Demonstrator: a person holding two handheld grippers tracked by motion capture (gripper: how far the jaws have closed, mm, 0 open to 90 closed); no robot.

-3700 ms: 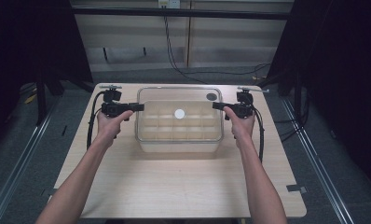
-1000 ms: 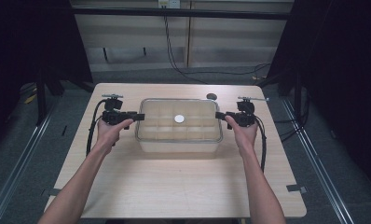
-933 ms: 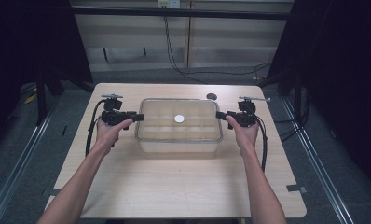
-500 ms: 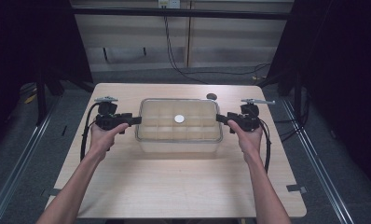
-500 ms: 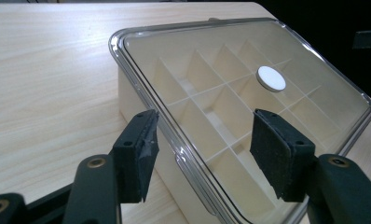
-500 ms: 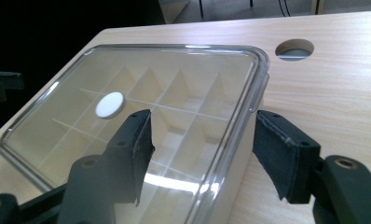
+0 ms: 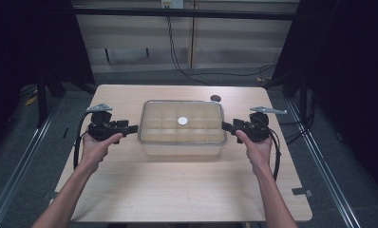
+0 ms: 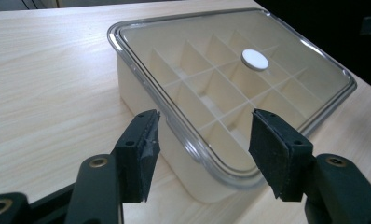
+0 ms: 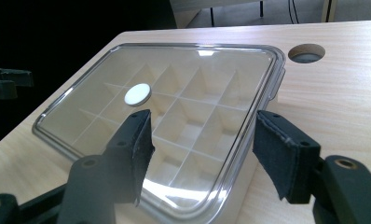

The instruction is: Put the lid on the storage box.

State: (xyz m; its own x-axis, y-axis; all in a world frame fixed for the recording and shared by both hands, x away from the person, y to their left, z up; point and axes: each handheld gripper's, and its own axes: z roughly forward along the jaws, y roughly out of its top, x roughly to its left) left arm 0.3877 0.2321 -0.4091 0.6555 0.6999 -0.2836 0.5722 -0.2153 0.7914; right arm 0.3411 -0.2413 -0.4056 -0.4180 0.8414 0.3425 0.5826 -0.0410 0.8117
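- The left gripper (image 7: pixel 132 128) is held just off the left end of the clear-lidded box (image 7: pixel 182 127); its jaws have just been opening and stand well apart, and nothing is clamped between them.
- In the left gripper view, the box's near corner (image 8: pixel 207 163) is seen in the gap between the two pads (image 8: pixel 144 149), but no pad is pressed on it.
- The right gripper (image 7: pixel 226 126) is placed just beside the right end of the box, its jaws likewise just opened wide and nothing is gripped.
- In the right gripper view the lid's rim (image 9: pixel 230 154) is seen between the spread pads, which are clear of it.
- The box is set in the middle of the counter (image 7: pixel 177 190), upright, with its lid seated over a grid of compartments and a white round disc (image 7: pixel 182 121) on the lid.
- A small round hole (image 7: pixel 215 98) is seen in the counter beyond the box.
- The step in hand is judged to be a release: the box is set down and both grippers are let go.
- The next move is likely a clean retreat sideways, so that the lid's rim is not caught.
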